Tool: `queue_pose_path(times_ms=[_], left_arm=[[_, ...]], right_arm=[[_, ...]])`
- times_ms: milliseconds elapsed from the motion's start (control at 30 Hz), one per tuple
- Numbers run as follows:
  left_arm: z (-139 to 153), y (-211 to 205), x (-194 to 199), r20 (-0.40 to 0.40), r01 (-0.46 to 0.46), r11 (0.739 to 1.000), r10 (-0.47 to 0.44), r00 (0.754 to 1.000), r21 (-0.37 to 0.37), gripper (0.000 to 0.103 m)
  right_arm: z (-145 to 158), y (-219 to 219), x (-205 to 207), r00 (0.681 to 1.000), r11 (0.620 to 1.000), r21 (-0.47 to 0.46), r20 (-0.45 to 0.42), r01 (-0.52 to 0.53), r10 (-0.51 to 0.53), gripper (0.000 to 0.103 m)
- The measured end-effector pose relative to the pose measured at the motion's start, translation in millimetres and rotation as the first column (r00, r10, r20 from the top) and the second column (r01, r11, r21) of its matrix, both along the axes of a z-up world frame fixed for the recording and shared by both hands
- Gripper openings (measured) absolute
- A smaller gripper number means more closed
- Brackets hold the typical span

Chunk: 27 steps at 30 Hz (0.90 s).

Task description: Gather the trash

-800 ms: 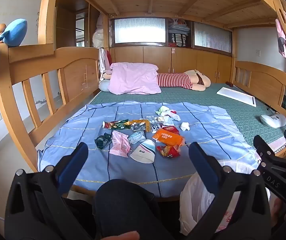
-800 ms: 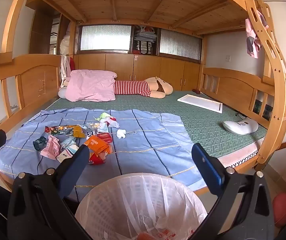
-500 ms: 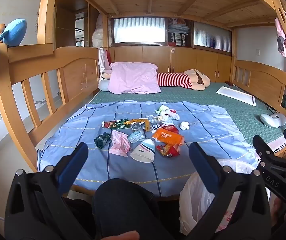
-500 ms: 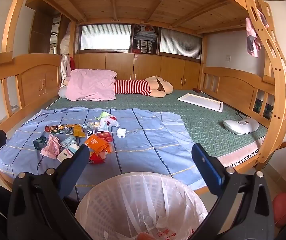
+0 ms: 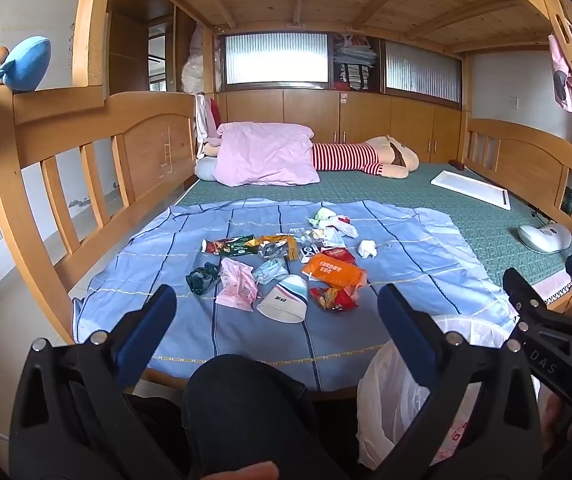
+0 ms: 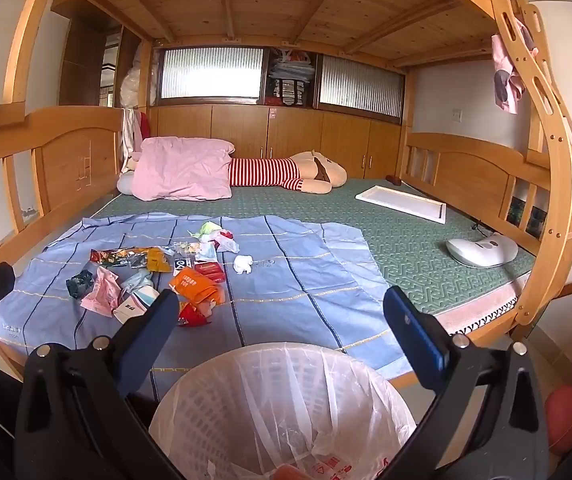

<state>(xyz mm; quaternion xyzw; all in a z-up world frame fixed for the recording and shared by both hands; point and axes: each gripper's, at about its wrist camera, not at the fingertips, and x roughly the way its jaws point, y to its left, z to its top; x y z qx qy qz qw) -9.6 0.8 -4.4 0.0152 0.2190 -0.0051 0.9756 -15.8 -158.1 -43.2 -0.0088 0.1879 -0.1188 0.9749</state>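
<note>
Under a wooden bunk frame lies a bed [image 5: 465,216] with a green mat, and over its near half a blue sheet [image 5: 405,264] carries the trash, all bunched left of the sheet's middle. Both grippers hang back from the bed edge with nothing between their fingers: the left gripper [image 5: 276,314] stands fully spread above a dark-trousered knee [image 5: 246,400], the right gripper [image 6: 282,316] equally wide above the lined bin [image 6: 286,400], which sits on the floor just before the sheet's near hem. Counting the litter: one white paper cup [image 5: 284,300] on its side nearest that hem, one pink wrapper [image 5: 238,286] touching it on the left, one dark green crumple [image 5: 202,278] further left, one orange packet [image 5: 331,270], one red crumpled packet [image 5: 331,298] just in front of it, one long green-and-red snack bag [image 5: 228,246], one white tissue wad [image 5: 367,248] alone to the right, plus a knot of small scraps toward the far side that I cannot count apart. Likely trouble: the pieces overlap, so a pinch may drag a neighbour or bunch the loose sheet; thin wrappers may slip free before reaching the bin; the cup could roll away.
</note>
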Motion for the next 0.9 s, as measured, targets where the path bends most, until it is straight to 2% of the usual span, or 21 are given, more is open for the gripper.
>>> queue_pose_path(times_ms=[200,267,900], left_arm=[[-2.9,2.1,-11.3,0.002,-0.001,1.0,0.001,1.0,-0.002,0.1],[1.0,-0.7,3.5,-0.004,0.001,1.0,-0.001,1.0,0.002,0.1],[-0.7,-6.5,3.4,-0.007,0.001,1.0,0.0,1.0,0.003,0.1]], right_arm=[[-0.2,-1.3,0.3,1.0,1.0,-0.002,0.0,0.001,-0.001,0.1],[-0.4,-2.0,0.8,1.0,1.0,-0.001,-0.001,0.0,0.0,0.1],[-0.2,-2.4,1.3,1.0,1.0,0.003,-0.003,0.0,0.0,0.1]])
